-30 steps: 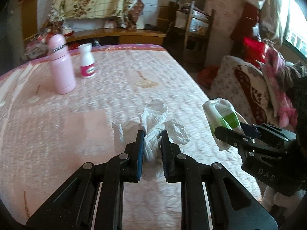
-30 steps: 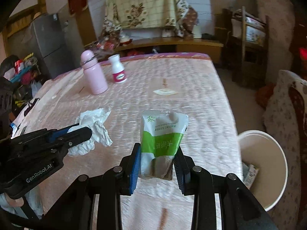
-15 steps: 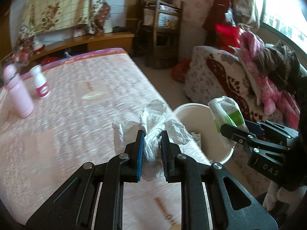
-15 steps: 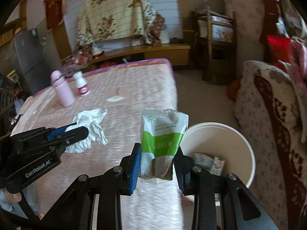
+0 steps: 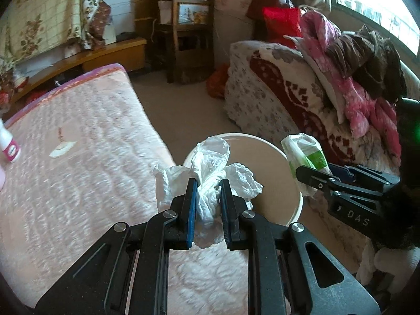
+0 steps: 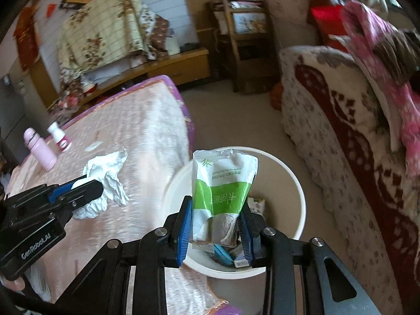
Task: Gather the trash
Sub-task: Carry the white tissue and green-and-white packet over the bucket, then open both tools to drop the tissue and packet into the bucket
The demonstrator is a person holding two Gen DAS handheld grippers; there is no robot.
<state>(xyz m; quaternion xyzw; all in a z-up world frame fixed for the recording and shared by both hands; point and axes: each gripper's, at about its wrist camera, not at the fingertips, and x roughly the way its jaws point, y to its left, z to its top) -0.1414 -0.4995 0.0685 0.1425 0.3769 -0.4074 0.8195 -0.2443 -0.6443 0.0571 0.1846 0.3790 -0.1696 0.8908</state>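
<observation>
Bin (image 5: 273, 204) near rim and left wall hidden behind crumpled tissue (image 5: 210, 173) and left gripper (image 5: 208, 204). In right wrist view, green-and-white packet (image 6: 223, 197) covers bin middle; bin contents (image 6: 256, 204) only partly seen, kind unclear. Small white bottle (image 5: 9, 148) cut by left picture edge. Packet print too small to read. Mattress (image 5: 78, 157) surface motion-blurred. Pink clothes (image 6: 380, 60) at far right blurred.

The white bin (image 6: 296, 183) stands on bare floor in the narrow gap between the bed (image 6: 136, 136) edge and the blanket-covered sofa (image 6: 341, 136). Its mouth is open, with wrappers (image 6: 256, 204) lying low inside.
</observation>
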